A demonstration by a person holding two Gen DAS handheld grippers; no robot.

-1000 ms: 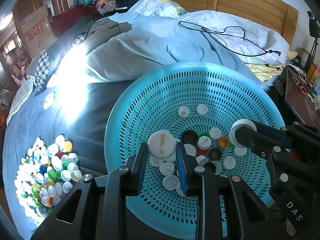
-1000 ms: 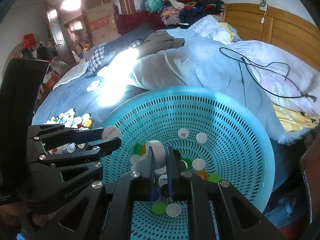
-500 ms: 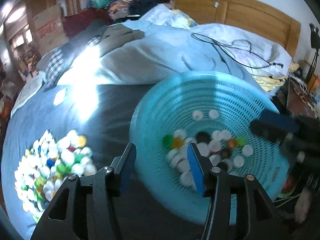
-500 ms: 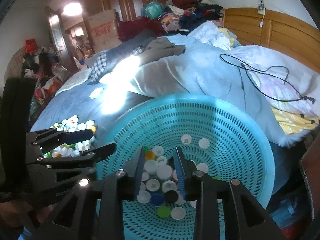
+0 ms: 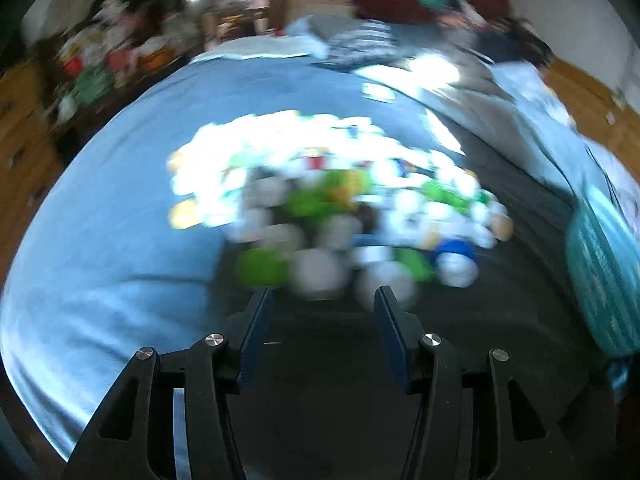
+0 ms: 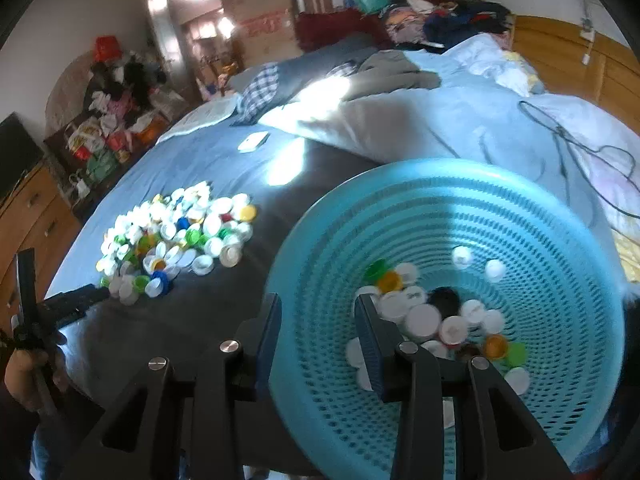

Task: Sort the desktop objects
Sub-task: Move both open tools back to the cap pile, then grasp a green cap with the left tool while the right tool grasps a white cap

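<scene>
You're working on a bed [image 6: 208, 160] with a blue sheet, a dark cloth spread over its near part. Your left tool [image 5: 323, 300] hangs over the near edge of the heap of bottle caps [image 5: 332, 208], fingers apart and empty; that view is blurred. Your right tool [image 6: 316, 308] straddles the near-left rim of the teal basket [image 6: 520, 200], its jaws opening, nothing gripped; more caps [image 6: 424, 316] lie inside. The heap sits left of the basket. Far off: a rumpled duvet [image 6: 400, 120], black cable [image 6: 580, 148], wooden headboard [image 6: 580, 56], piled clothes [image 6: 440, 16]
</scene>
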